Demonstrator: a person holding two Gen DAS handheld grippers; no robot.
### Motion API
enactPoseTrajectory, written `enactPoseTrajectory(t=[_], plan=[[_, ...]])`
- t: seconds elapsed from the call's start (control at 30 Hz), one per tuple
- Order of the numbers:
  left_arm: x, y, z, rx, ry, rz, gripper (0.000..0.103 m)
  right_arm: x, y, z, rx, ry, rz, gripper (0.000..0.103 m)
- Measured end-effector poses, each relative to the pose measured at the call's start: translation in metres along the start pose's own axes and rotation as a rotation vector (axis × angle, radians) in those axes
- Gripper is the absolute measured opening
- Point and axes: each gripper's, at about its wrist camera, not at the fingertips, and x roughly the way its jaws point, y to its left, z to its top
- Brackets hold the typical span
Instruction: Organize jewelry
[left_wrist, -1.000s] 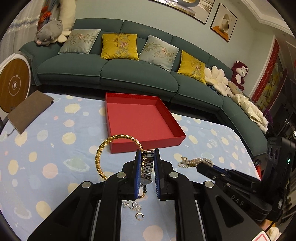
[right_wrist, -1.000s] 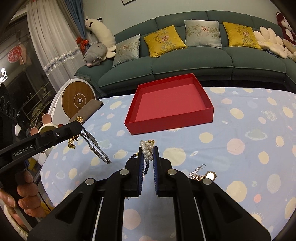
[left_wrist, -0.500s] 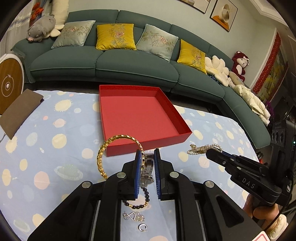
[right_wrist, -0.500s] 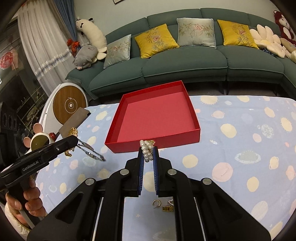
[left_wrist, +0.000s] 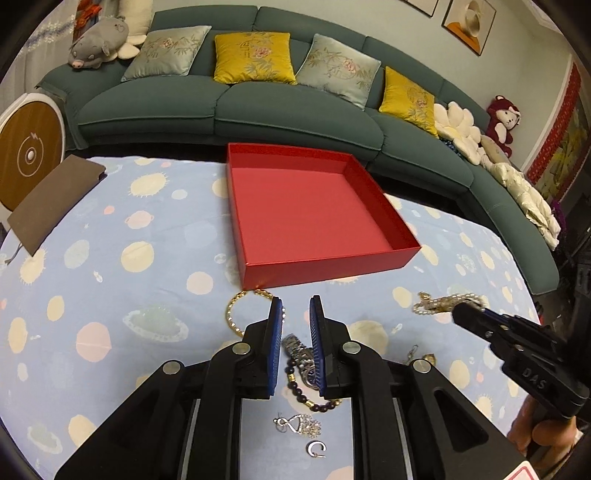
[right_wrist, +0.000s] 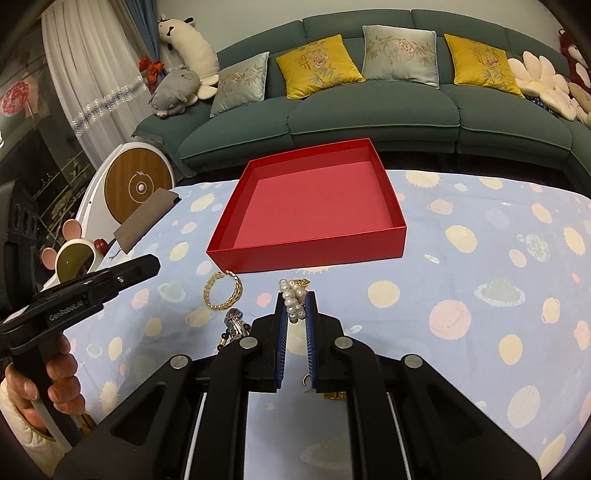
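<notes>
Both grippers tilt down at the spotted tablecloth (left_wrist: 110, 236), short of the red tray (left_wrist: 314, 206).

Left gripper (left_wrist: 296, 308), marked "GenRobot.AI", has just been opening, jaws narrowly apart above the watch (left_wrist: 301, 354); gold bangle (left_wrist: 236, 314) at its 10 o'clock. Right gripper (right_wrist: 295, 299), marked "DAS", pinches the pearl bracelet (right_wrist: 293, 301). Bare cloth lies at the tray's 3 o'clock.

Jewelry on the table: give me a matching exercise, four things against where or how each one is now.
1. pearl bracelet
2. gold bangle
3. watch
4. red box

A. empty
B. on the cloth by the box's near corner
C. pinched in the right gripper
D. on the cloth beside dark beads

Pairs: 1-C, 2-B, 3-D, 4-A
</notes>
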Motion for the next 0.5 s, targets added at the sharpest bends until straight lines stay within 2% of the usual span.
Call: enactPoseTrajectory(t=[0.13, 0.33, 0.5], plan=[[0.033, 0.018, -0.004, -0.053, 0.063, 0.051, 0.036, 0.002, 0.000, -0.001, -0.008, 0.004, -0.007, 0.009], [0.075, 0.031, -0.013, -0.062, 0.128, 0.136, 0.036, 0.009, -0.003, 0.000, 0.001, 0.018, -0.003, 0.009], [0.086, 0.030, -0.019, -0.045, 0.140, 0.141, 0.036, 0.016, -0.001, 0.000, -0.017, 0.027, -0.005, 0.009]])
